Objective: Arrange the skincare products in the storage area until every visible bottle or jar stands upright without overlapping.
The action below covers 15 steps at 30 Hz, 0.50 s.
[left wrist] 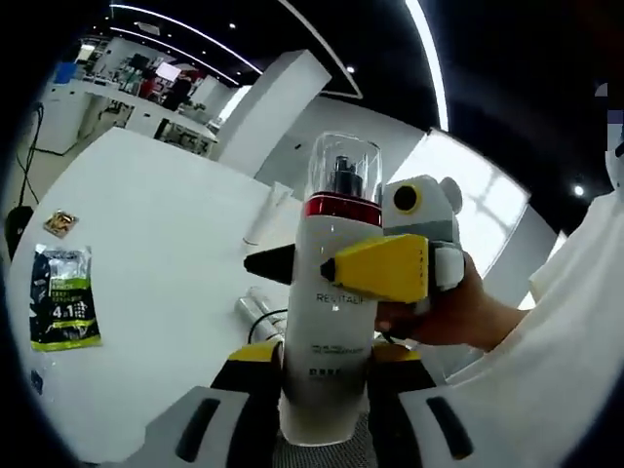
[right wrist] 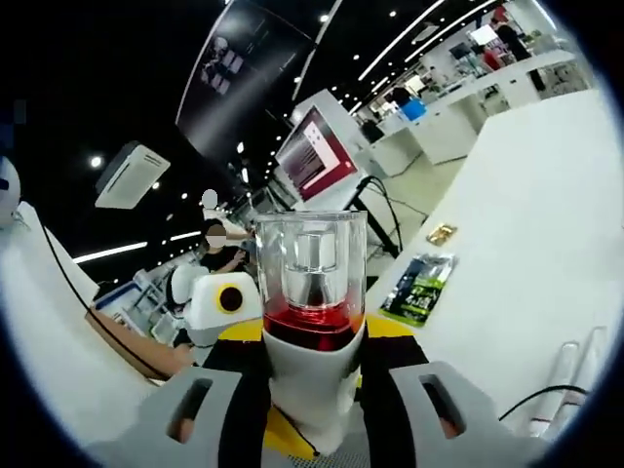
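White table (left wrist: 166, 253) spans both views. White pump bottle (left wrist: 331, 322), red band and clear cap, held above it. Left gripper (left wrist: 324, 363) clamps its lower body; right gripper (right wrist: 314, 353) clamps its neck. Green sachet (left wrist: 63, 297) lies flat on the table, well apart.

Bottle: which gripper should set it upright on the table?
Left, probably. Its fingers clamp the bottle low on the body, already upright over the table. The right gripper pinches it just under the clear cap, a poorer hold for lowering.
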### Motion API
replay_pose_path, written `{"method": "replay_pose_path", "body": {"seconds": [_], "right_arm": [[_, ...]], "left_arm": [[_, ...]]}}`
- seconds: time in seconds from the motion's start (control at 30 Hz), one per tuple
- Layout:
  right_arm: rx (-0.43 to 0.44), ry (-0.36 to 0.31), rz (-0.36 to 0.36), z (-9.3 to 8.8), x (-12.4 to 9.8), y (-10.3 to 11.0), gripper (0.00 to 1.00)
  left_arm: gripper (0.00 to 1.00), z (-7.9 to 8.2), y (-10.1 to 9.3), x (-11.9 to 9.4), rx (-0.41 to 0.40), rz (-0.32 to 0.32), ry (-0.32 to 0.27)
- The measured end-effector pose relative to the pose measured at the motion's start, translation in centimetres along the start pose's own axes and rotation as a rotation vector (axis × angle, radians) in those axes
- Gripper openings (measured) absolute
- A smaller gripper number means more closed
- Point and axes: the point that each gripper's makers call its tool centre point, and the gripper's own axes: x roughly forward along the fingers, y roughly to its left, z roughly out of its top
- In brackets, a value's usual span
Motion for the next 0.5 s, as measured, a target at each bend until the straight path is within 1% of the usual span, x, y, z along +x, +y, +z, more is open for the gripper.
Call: {"method": "replay_pose_path", "body": {"seconds": [0.1,0.17,0.2,0.23,0.3,0.33,0.4,0.43,0.5], "right_arm": [[-0.022,-0.003,0.055,0.3,-0.5,0.8,0.32],[-0.030,0.012,0.112,0.2,-0.8,1.6,0.32],[-0.029,0.008,0.139,0.3,-0.9,2.1,0.32],[-0.036,0.022,0.165,0.2,-1.0,2.5,0.32],[-0.040,0.036,0.194,0.0,-1.1,3.0,0.32],[-0.047,0.042,0.215,-0.1,-1.2,3.3,0.32],[-0.037,0.047,0.239,-0.2,-1.4,3.6,0.32],[-0.034,0.047,0.249,-0.2,-1.4,3.7,0.32],[-0.025,0.042,0.296,-0.4,-1.6,4.3,0.32]], "left_arm": [[0.37,0.4,-0.9,-0.1,-0.042,-0.069,-0.016],[0.38,0.4,-1.7,-0.1,-0.074,-0.129,-0.015],[0.38,0.4,-2.1,-0.1,-0.082,-0.155,-0.012],[0.39,0.2,-2.4,-0.1,-0.094,-0.179,0.002],[0.40,0.0,-2.7,0.1,-0.093,-0.203,0.012],[0.43,-0.1,-2.8,0.2,-0.097,-0.213,0.019],[0.46,-0.2,-2.9,0.3,-0.097,-0.221,0.025],[0.46,-0.4,-3.3,0.2,-0.101,-0.244,0.033],[0.45,-0.6,-3.9,0.1,-0.110,-0.279,0.047]]}}
